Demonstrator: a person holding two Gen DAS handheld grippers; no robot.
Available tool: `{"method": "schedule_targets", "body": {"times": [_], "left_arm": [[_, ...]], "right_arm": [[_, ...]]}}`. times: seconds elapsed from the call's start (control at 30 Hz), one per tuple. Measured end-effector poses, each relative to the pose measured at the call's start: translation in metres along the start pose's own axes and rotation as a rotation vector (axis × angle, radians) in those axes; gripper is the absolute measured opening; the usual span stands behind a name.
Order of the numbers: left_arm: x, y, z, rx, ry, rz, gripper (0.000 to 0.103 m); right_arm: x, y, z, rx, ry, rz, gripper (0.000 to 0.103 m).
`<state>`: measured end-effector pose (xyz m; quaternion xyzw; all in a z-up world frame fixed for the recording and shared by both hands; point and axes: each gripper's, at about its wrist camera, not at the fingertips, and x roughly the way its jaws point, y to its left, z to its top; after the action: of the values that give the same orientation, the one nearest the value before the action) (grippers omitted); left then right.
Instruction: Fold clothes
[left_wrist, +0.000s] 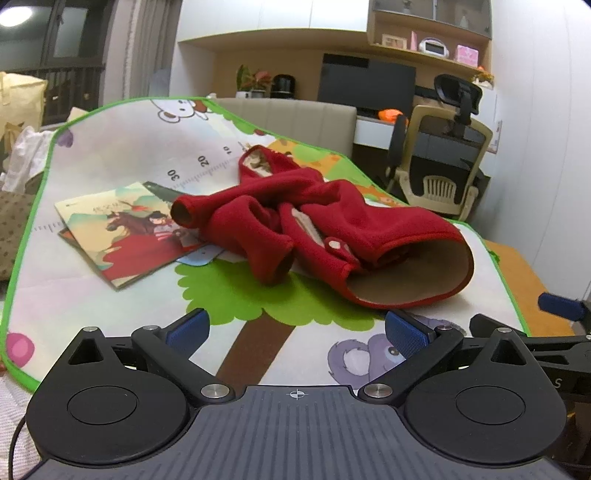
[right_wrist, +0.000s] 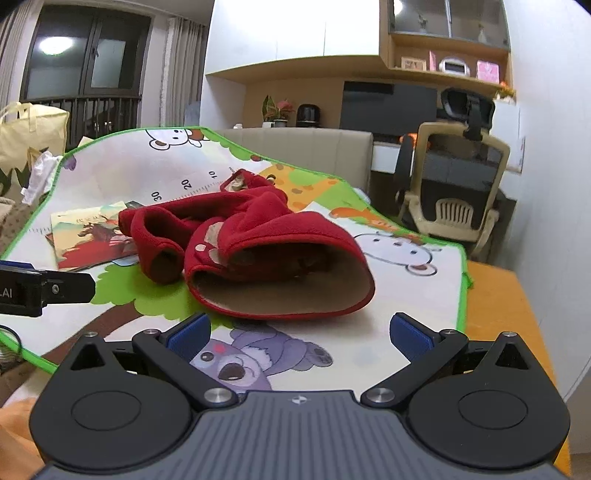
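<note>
A small red fleece garment (left_wrist: 332, 229) with a tan lining lies crumpled on a cartoon-printed mat (left_wrist: 129, 155). Its hem gapes toward me and its sleeves point left. My left gripper (left_wrist: 295, 330) is open, just short of the hem, with nothing between its blue pads (left_wrist: 186, 328). In the right wrist view the same garment (right_wrist: 266, 236) lies close ahead on the mat (right_wrist: 406, 258). My right gripper (right_wrist: 301, 332) is open and empty, hovering near the hem's right half. The left gripper's finger (right_wrist: 66, 288) shows at that view's left edge.
A picture book (left_wrist: 125, 229) lies on the mat left of the garment, partly under a sleeve. An office chair (left_wrist: 439, 155) stands beyond the mat's right side. An orange surface (right_wrist: 509, 314) borders the mat on the right. Bags (left_wrist: 18, 122) sit at far left.
</note>
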<state>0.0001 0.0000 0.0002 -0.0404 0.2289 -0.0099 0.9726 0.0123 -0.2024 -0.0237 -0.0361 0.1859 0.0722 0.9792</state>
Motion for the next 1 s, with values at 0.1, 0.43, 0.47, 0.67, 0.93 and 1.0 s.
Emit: {"method": "schedule_targets", "body": {"times": [0.1, 0.43, 0.47, 0.67, 0.93, 1.0], "left_arm": [[-0.001, 0.0, 0.001, -0.002, 0.003, 0.005, 0.103], [0.006, 0.0, 0.001, 0.011, 0.041, 0.026, 0.103], [0.006, 0.0, 0.0, 0.01, 0.045, 0.027, 0.103], [0.006, 0.002, 0.0, 0.008, 0.059, 0.029, 0.103], [0.009, 0.002, 0.0, 0.006, 0.078, 0.029, 0.103], [0.009, 0.003, -0.001, 0.006, 0.081, 0.029, 0.103]], "right_arm": [[0.003, -0.002, 0.0, 0.032, 0.002, 0.044, 0.103], [0.005, 0.007, 0.004, -0.009, 0.013, 0.04, 0.103], [0.005, 0.007, 0.004, -0.007, 0.017, 0.042, 0.103], [0.006, 0.005, 0.003, 0.002, 0.028, 0.05, 0.103], [0.006, 0.005, 0.002, 0.0, 0.033, 0.057, 0.103], [0.006, 0.005, 0.001, 0.001, 0.034, 0.057, 0.103]]}}
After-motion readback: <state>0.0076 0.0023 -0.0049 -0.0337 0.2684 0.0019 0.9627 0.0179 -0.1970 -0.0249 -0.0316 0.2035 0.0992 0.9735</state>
